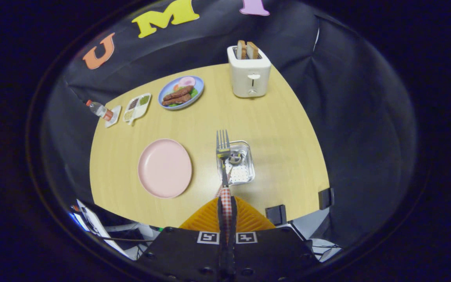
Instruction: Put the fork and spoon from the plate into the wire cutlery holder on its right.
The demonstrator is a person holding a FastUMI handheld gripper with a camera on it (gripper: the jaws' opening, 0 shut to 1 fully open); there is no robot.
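We saw the tool (226, 213) closed on the checked handle of the fork (223, 150), both fingers pressing it. The fork pointed straight ahead of the fingers, tines up, above the left rim of the wire cutlery holder (245, 168). Inside the holder a spoon (235, 158) lay, just right of the fork's head. The pink plate (165, 167) stood empty on the desk (280, 133), to the left of the fingers. Far beyond the holder stood a white toaster (249, 76) with two slices of bread. Beyond the pink plate we noted a blue plate (181, 92) with food, a small divided tray (137, 106) and a bottle (99, 109).
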